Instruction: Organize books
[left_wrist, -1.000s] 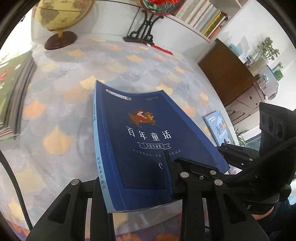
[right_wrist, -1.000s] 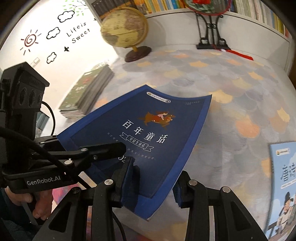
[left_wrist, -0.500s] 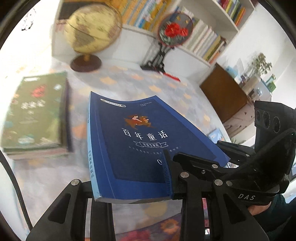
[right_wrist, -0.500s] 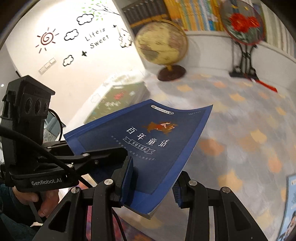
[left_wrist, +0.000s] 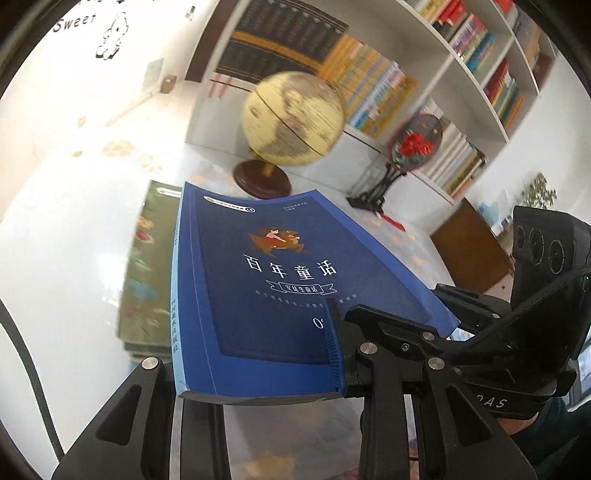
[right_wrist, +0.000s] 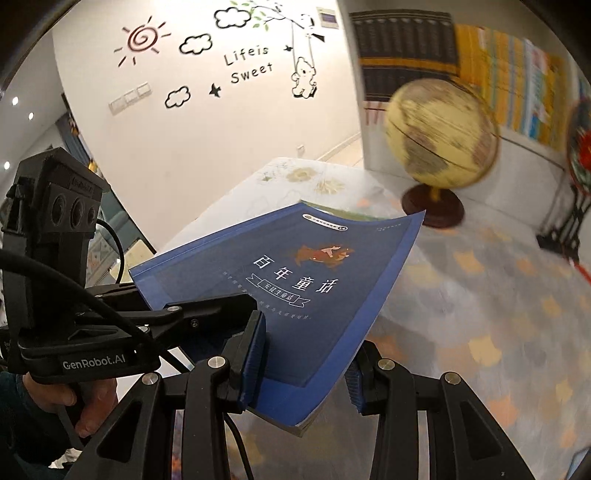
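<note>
**A:** What's different from a second ago?

**B:** The blue book (left_wrist: 280, 291) has travelled. A second back it hung over bare patterned tablecloth, with the green stack out at nine o'clock. Now, in the left wrist view, the green stack of books (left_wrist: 147, 266) sits directly beneath the book's spine edge, and the globe (left_wrist: 291, 118) stands at twelve o'clock just beyond it. The background is smeared, so the carry looks to be still under way.

**A:** And the grip?

**B:** Unchanged. The left gripper (left_wrist: 258, 373) is clamped on the book's near edge, one pad on the cover, the other finger underneath. The right gripper (right_wrist: 303, 373) is clamped on the near corner at five o'clock of the cover; its pad presses the cover and the other finger sits below the pages.

**A:** Where is the book, exactly?

**B:** In the air, held by both grippers, tilted with its far edge up, above the tablecloth (right_wrist: 498, 295) and partly over the stack. No contact that I can see.

**A:** Meaning for the task?

**B:** I judge that it is nearly lined up. What remains is squaring it to the stack, lowering, and letting go.
</note>
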